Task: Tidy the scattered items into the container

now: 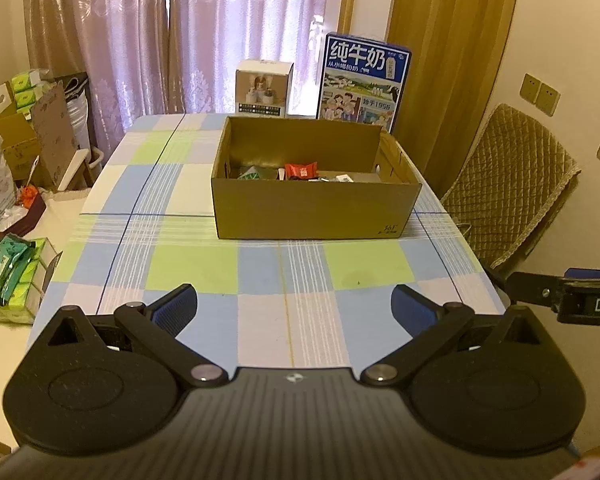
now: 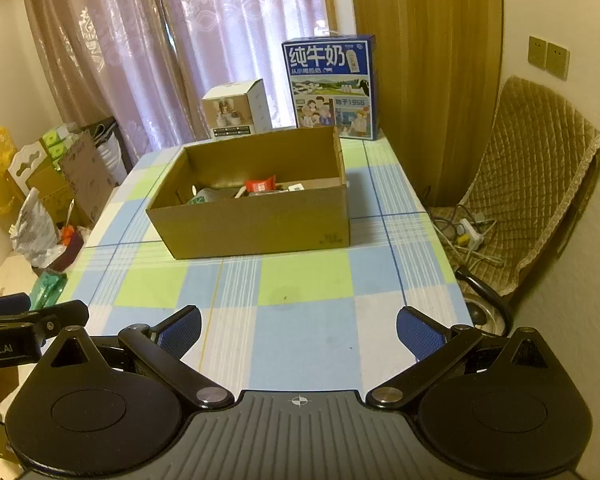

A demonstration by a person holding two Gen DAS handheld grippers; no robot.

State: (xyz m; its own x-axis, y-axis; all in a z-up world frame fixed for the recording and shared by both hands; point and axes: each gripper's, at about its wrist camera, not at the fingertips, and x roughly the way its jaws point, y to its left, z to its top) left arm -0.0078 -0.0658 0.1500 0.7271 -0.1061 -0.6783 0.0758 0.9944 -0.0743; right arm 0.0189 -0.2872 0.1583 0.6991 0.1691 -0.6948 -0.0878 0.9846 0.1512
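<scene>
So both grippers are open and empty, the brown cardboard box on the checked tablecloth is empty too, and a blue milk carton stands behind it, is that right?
Not quite: the brown cardboard box is not empty. The right wrist view shows a red packet and other small items inside. The rest holds: left gripper and right gripper are open and empty, the box sits on the checked tablecloth, and the blue milk carton stands behind it.

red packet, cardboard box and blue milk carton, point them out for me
red packet (image 1: 301,170), left wrist view, middle of its red wrapper inside the box
cardboard box (image 1: 312,212), left wrist view, middle of its near outer wall
blue milk carton (image 2: 329,84), right wrist view, middle of its printed front face
</scene>
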